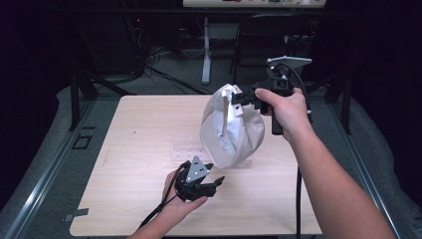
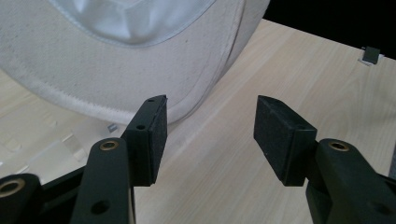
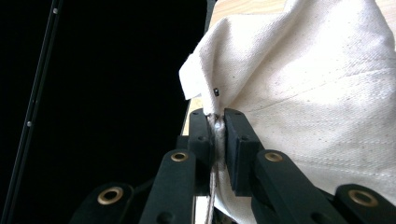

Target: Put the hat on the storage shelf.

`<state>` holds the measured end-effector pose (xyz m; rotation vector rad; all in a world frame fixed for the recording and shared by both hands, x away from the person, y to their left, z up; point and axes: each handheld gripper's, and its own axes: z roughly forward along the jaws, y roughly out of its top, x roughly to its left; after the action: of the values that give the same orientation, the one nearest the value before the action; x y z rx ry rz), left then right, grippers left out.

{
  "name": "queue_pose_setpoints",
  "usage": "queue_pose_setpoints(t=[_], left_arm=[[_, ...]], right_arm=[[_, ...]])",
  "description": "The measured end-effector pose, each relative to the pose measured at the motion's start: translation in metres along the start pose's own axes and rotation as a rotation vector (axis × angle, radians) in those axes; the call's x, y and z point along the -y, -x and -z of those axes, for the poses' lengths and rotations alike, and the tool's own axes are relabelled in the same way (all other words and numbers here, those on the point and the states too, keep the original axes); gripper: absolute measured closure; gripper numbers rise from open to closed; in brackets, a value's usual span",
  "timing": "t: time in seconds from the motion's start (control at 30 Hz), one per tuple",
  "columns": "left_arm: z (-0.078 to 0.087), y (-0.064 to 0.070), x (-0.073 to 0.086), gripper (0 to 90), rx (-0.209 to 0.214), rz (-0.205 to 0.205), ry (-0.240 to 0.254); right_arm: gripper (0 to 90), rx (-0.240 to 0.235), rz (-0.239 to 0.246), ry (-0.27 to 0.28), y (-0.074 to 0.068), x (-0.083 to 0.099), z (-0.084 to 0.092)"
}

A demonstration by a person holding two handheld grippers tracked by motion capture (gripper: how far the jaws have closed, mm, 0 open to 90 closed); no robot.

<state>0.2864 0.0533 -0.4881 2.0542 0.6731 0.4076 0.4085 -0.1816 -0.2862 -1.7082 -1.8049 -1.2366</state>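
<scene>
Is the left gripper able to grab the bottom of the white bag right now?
Probably yes. The left gripper is open with nothing between its jaws, and the white bag, held up by the right gripper, hangs just ahead of it over bare table.

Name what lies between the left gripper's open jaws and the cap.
Bare wooden table alone, seen in the left gripper view: the left gripper stands open and apart from the cap.
</scene>
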Motion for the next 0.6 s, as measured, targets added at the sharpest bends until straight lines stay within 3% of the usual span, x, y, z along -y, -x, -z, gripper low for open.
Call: queue_pose_setpoints(t=[0.4,0.6], left_arm=[[-0.020,0.000,-0.019,45.0,-0.107,-0.008,-0.002],[-0.021,-0.008,-0.022,58.7,-0.152,0.009,-0.029]], right_arm=[[82.2,0.001,-0.007,0.026,-0.007,-0.008,-0.009],[82.1,-0.007,-0.012,0.033,-0.008,-0.010,-0.011]])
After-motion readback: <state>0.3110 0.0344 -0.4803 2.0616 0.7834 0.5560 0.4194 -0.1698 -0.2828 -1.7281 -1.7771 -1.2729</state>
